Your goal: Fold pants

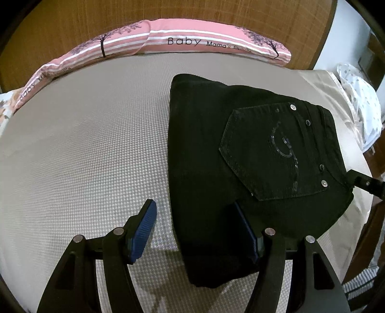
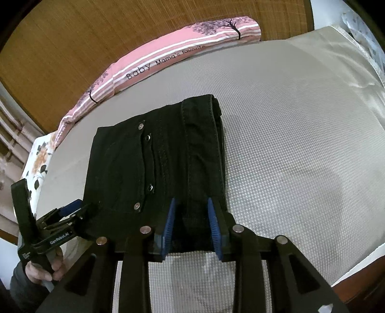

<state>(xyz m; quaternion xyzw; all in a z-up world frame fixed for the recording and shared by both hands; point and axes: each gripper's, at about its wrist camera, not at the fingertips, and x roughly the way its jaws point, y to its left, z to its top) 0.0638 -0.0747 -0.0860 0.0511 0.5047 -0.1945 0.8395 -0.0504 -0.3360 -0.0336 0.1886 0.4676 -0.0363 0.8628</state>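
left tongs (image 1: 195,231) are seen wide open, blue pads (image 1: 142,231) apart, w/ the near-left corner of the folded black pants (image 1: 240,149) lying between them; no pad is pressed on the cloth. right tongs (image 2: 191,226) are seen part open over the pants' waistband edge (image 2: 202,149); fabric sits between the pads but whether it's still pinched can't be told. pants are laid as a compact folded stack on the grey bed mat (image 1: 84,144), back pocket (image 1: 272,154) w/ sequin swirl facing up. a pink striped pillow (image 1: 168,41) is set along the wooden headboard (image 1: 72,19). a hand (image 2: 57,264) is seen gripping the left tool's handle.
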